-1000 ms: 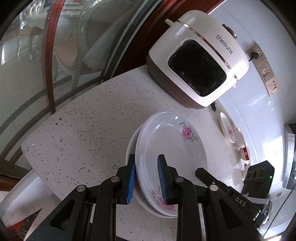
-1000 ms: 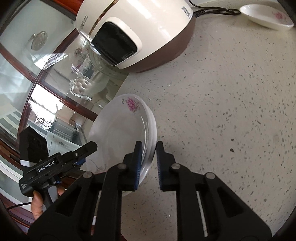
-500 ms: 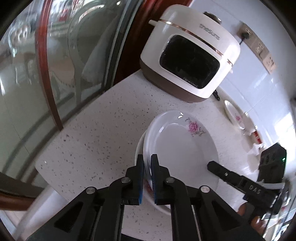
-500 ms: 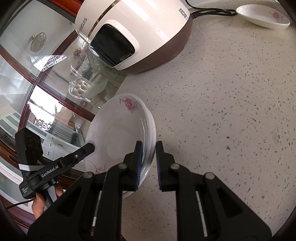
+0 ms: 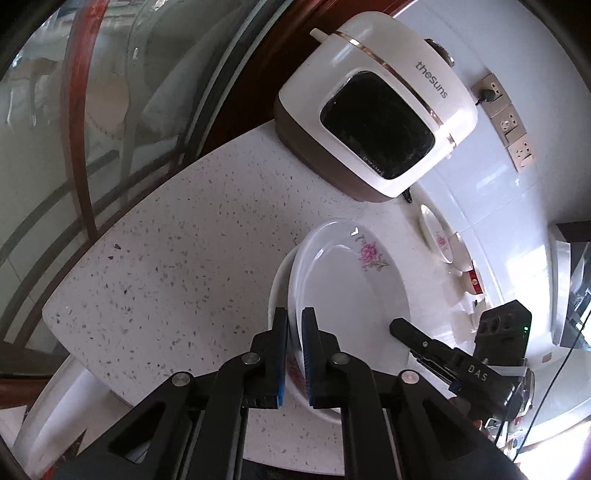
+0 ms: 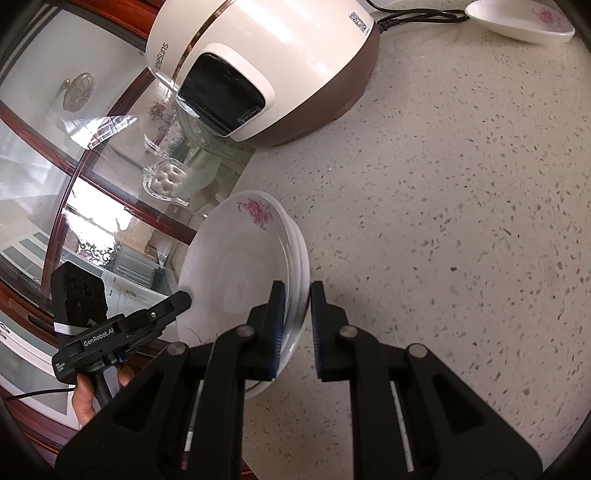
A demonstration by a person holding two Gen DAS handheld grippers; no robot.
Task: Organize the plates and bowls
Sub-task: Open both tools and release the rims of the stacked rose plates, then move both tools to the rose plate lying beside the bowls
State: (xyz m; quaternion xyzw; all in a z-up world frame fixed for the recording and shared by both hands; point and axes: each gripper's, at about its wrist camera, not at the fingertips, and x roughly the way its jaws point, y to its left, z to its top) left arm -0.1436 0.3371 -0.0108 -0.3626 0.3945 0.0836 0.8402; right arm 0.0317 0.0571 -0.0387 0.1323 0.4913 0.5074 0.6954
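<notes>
White flowered plates (image 5: 351,295) lie stacked on the speckled counter (image 5: 184,240). My left gripper (image 5: 294,317) is shut on the near left rim of the top plate, which sits tilted over a lower plate (image 5: 277,280). In the right wrist view the stack (image 6: 240,266) shows three rims. My right gripper (image 6: 297,295) is shut on its right edge, one pad inside and one outside. The left gripper (image 6: 181,297) comes in from the lower left there, and the right gripper (image 5: 397,326) enters from the right in the left wrist view.
A white and brown rice cooker (image 5: 376,110) stands behind the plates, plugged into wall sockets (image 5: 509,118). A small flowered dish (image 6: 524,20) lies by the wall. A glass partition (image 6: 92,166) borders the counter's rounded edge. A person's hand (image 6: 85,398) holds the left gripper.
My left gripper's jaws have closed from open onto the top plate's rim, and that hand shifted slightly. The right gripper has kept its grip and place.
</notes>
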